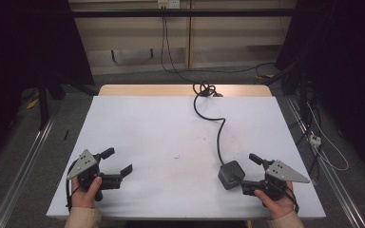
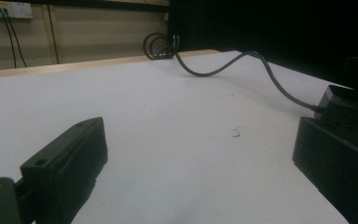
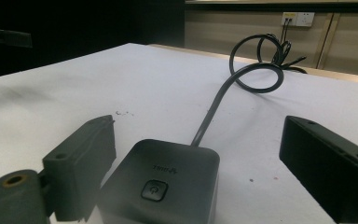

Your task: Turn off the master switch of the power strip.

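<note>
A dark grey power cube [image 1: 231, 174] with a round power button on its top face sits on the white worktop [image 1: 161, 137] near the front right corner. In the right gripper view it lies between the 2 black jaws of the right gripper [image 3: 200, 158], with a clear gap on either side, so the jaws stand apart and press on nothing. In the high view the right gripper [image 1: 250, 172] rests just right of the cube, held by the person's right hand [image 1: 276, 202] at the front edge.

The cube's black cable [image 1: 217, 128] runs from its far side toward the back edge of the worktop, bends once and ends in a loose coil [image 1: 204, 89] at the middle of that edge.

The left gripper [image 1: 120, 161] lies near the front left corner, held by the left hand [image 1: 86, 194], well apart from the cube. Its 2 jaws are spread wide over bare worktop, with nothing between them. In the left gripper view the cube [image 2: 349, 109] shows at the right edge, beyond the right-hand jaw.

A small dark speck [image 1: 176, 156] marks the worktop between the 2 grippers.
</note>
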The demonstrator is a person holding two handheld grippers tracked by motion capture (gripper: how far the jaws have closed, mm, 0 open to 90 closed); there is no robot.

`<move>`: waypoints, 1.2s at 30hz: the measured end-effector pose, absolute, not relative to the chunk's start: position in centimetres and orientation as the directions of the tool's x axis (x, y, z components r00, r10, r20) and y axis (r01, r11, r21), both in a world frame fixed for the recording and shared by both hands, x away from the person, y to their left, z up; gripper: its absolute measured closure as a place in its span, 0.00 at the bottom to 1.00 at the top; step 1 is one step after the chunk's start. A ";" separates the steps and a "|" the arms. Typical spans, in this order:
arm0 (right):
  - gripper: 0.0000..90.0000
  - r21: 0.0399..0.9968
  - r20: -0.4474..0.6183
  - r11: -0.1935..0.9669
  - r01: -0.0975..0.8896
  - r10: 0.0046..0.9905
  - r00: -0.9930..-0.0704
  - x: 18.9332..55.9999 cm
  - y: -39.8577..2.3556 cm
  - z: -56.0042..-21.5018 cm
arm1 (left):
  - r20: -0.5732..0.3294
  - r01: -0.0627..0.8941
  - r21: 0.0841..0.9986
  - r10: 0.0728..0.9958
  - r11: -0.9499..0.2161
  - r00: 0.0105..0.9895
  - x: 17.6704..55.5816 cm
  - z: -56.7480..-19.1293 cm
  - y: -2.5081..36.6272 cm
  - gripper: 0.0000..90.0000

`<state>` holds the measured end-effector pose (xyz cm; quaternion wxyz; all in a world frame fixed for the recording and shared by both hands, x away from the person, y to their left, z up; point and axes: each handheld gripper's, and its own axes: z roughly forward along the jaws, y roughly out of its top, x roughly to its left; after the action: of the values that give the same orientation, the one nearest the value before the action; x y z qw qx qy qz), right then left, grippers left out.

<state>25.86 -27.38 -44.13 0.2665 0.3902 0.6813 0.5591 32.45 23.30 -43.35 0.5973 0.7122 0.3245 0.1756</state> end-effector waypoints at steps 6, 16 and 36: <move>0.14 0.967 0.071 0.077 0.245 0.836 -0.544 26.0 -27.5 -44.0 | -0.133 0.248 0.966 0.673 -0.077 0.727 32.4 -43.3 23.3 0.03; 0.20 0.960 0.082 0.079 0.268 0.838 -0.540 26.3 -27.6 -44.0 | -0.133 0.249 0.965 0.673 -0.078 0.728 32.4 -43.3 23.3 0.03; 0.38 0.950 0.093 0.092 0.297 0.828 -0.553 26.7 -27.8 -43.7 | -0.130 0.251 0.964 0.668 -0.088 0.733 32.5 -43.4 23.2 0.03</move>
<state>26.75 -27.83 -43.68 0.2461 0.4038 0.6967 0.5395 32.48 23.19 -43.36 0.5941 0.7165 0.3208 0.1755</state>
